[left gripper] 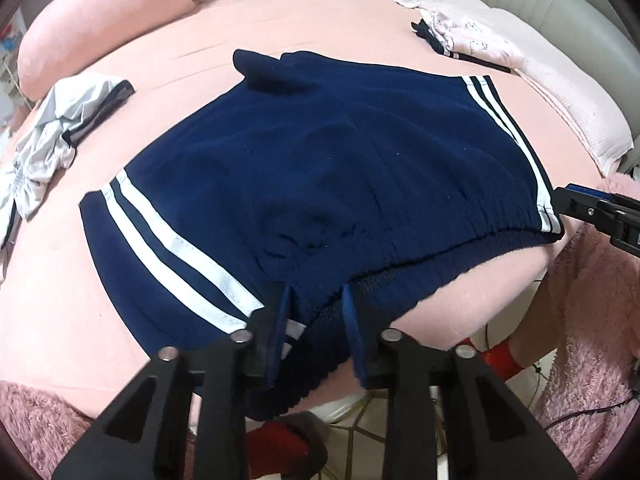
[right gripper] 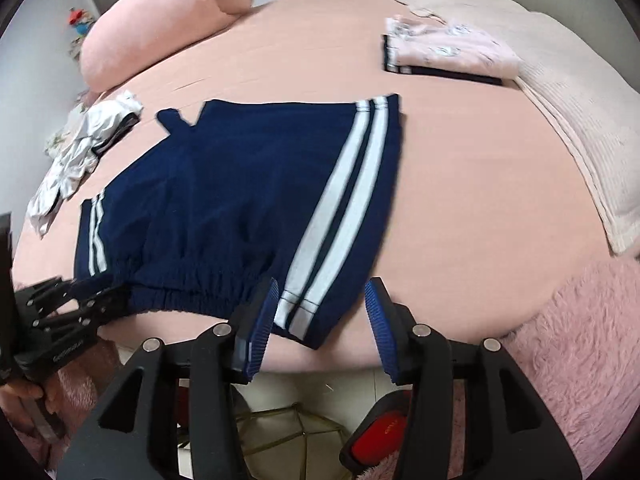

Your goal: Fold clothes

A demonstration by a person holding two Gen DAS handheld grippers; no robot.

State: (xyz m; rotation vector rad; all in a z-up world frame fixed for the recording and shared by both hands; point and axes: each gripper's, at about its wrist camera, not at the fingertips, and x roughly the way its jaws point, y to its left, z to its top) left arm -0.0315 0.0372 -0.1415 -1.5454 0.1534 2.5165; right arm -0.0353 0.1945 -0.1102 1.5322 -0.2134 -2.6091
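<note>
Meanwhile, navy shorts (left gripper: pixel 320 168) lie spread on the pink bed (left gripper: pixel 200 44).

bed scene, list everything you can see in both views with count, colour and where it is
navy shorts: one, navy with white side stripes, flat mid-bed, waistband at near edge
folded clothes: one stack, pale pink print over navy, far right
crumpled garment: one, grey-white, left of shorts
pillow: one, pink, far left
blanket: one, pale pink, right side
bed sheet: one, pink
left gripper: black, blue pads astride waistband's left end
right gripper: black, blue pads, open around waistband's right corner
</note>
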